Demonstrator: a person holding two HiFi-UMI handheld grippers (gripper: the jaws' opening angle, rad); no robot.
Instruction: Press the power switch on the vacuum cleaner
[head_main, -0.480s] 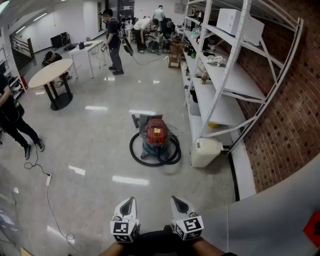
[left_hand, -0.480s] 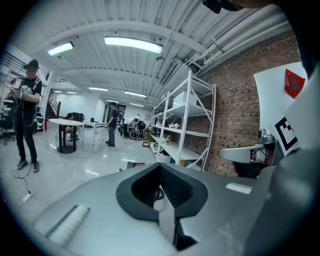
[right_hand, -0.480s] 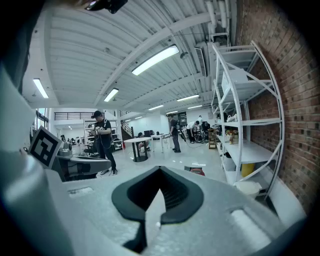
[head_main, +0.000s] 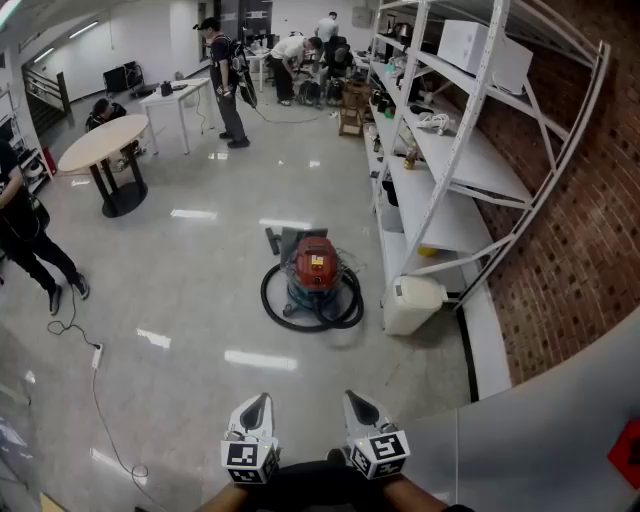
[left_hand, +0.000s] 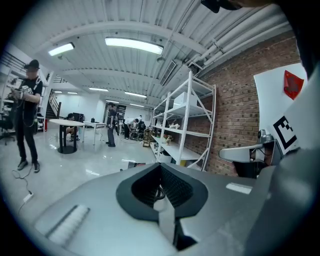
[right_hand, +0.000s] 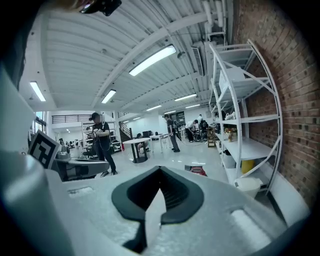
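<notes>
Basically nothing's done yet: the vacuum cleaner (head_main: 314, 268) sits on the floor (head_main: 180, 300) well ahead, beside the shelving (head_main: 440, 190), hose (head_main: 300, 312) coiled round its base, switch untouched (too small to pick out). Left gripper (head_main: 257, 402) & right gripper (head_main: 356, 400) hang low near the body, jaws pressed together w/ nothing btwn them. Left to do: approach, reach, press.

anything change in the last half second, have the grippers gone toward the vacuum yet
Nothing has visibly changed. The left gripper and right gripper stay low near the body, jaws shut on nothing. The vacuum sits in the same spot on the floor well ahead, untouched.
</notes>
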